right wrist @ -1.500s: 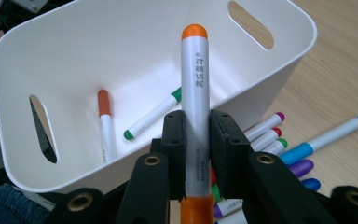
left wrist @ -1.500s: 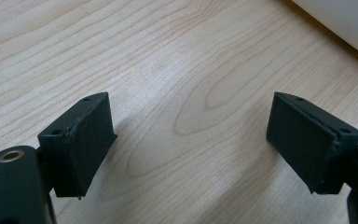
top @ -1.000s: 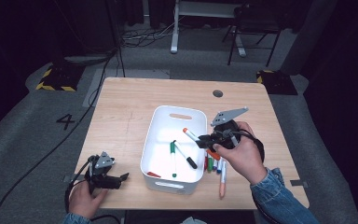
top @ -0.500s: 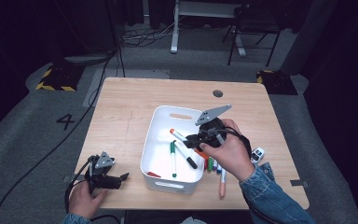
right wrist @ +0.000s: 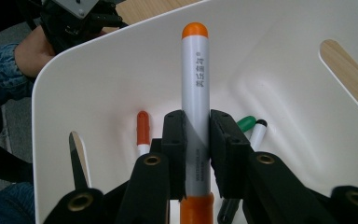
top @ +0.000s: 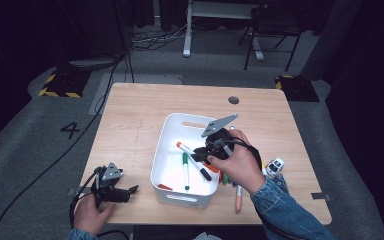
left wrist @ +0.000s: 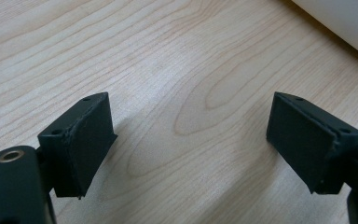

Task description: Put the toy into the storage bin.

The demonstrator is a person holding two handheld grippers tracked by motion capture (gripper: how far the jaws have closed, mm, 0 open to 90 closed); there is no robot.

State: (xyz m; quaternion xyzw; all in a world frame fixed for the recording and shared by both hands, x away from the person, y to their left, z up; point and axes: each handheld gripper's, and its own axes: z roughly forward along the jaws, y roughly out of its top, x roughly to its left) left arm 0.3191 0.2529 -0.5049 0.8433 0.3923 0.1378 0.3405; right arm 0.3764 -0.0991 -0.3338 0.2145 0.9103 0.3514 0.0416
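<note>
My right gripper (top: 201,151) hangs over the white bin (top: 180,196), shut on a white marker with orange ends (top: 185,149). In the right gripper view the marker (right wrist: 195,84) stands between the two pads of that gripper (right wrist: 196,140) and points into the bin (right wrist: 121,60). On the bin floor lie a red-capped marker (right wrist: 142,130), a green-capped one (right wrist: 246,123) and a black-tipped one (right wrist: 259,130). My left gripper (top: 128,190) rests on the table near the front left, open with nothing between its fingers; the left gripper view has the gripper (left wrist: 191,144) over bare wood (left wrist: 186,70).
Several markers (top: 238,198) lie on the table right of the bin, beside my right hand. A small white object (top: 275,166) sits further right. A corner of the bin (left wrist: 345,23) rises ahead of the left gripper. A dark round hole (top: 233,100) marks the table's back.
My right gripper has carried the orange-ended marker leftward, from the bin's right rim to over its inside. The left hand and its gripper have stayed put.
</note>
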